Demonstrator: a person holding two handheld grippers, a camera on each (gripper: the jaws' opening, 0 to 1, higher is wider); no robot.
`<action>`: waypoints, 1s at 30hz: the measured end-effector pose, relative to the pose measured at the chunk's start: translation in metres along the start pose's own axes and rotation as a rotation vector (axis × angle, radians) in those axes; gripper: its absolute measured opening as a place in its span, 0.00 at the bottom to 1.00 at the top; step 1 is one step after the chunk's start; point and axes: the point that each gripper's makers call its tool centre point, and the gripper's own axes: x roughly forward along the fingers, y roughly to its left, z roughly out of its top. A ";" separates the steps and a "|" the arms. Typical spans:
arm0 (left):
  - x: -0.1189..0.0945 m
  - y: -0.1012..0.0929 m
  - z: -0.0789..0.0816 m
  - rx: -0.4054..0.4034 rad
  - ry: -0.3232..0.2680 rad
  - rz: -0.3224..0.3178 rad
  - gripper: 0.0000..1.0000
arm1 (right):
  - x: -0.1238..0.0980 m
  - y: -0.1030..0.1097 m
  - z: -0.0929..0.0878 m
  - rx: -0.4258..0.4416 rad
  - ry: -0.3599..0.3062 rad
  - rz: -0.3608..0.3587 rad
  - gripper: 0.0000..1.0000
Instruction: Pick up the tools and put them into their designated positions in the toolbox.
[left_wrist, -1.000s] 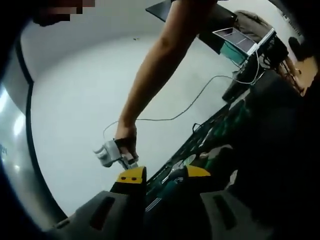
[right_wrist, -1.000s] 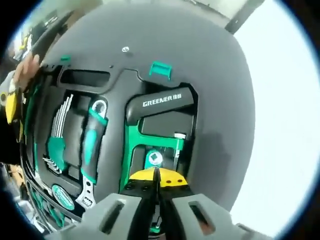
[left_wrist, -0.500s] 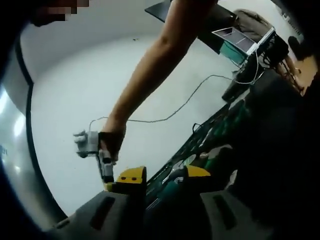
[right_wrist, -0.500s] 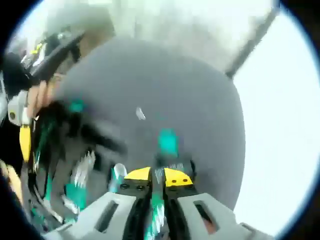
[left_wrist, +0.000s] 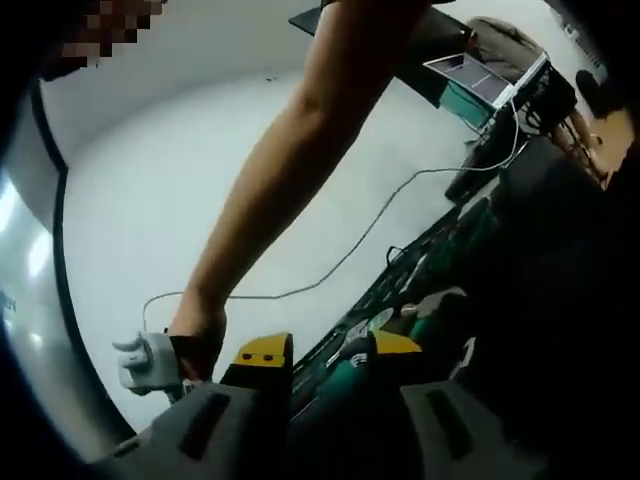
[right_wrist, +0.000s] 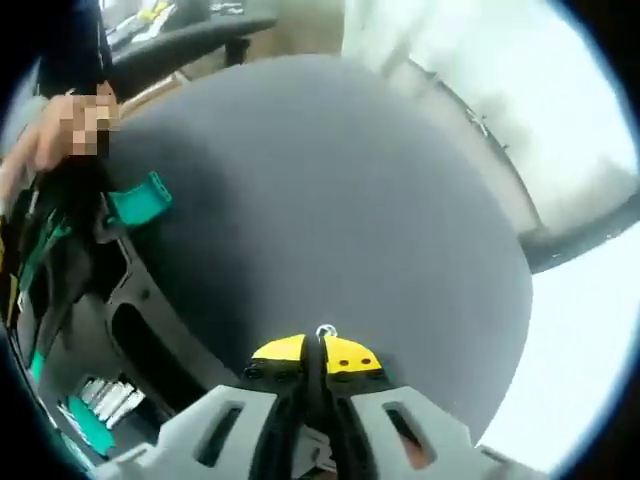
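Hovering over dark toolbox (right_wrist: 330, 200), right claw (right_wrist: 322, 358) closed, no legible writing

One dark grey round mat (right_wrist: 330, 200) spreads ahead of the right tongs' jaws. One black moulded plastic toolbox tray (right_wrist: 120, 330) lies to their left, with one green plastic latch (right_wrist: 138, 200) and one set of silver hex keys (right_wrist: 105, 400).

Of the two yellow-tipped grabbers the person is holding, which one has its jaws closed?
The right gripper: in its own view the two yellow tips meet over the dark grey toolbox lid. The left gripper has its tips spread apart.
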 end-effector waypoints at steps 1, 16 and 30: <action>0.000 0.000 0.000 0.000 0.000 0.000 0.25 | 0.001 0.001 0.002 0.009 -0.005 0.011 0.02; 0.000 -0.001 0.001 0.003 -0.003 -0.002 0.25 | -0.028 -0.001 -0.001 0.053 -0.002 0.023 0.00; 0.000 -0.003 0.001 0.004 -0.008 -0.010 0.25 | -0.128 0.057 -0.123 0.215 0.213 0.060 0.00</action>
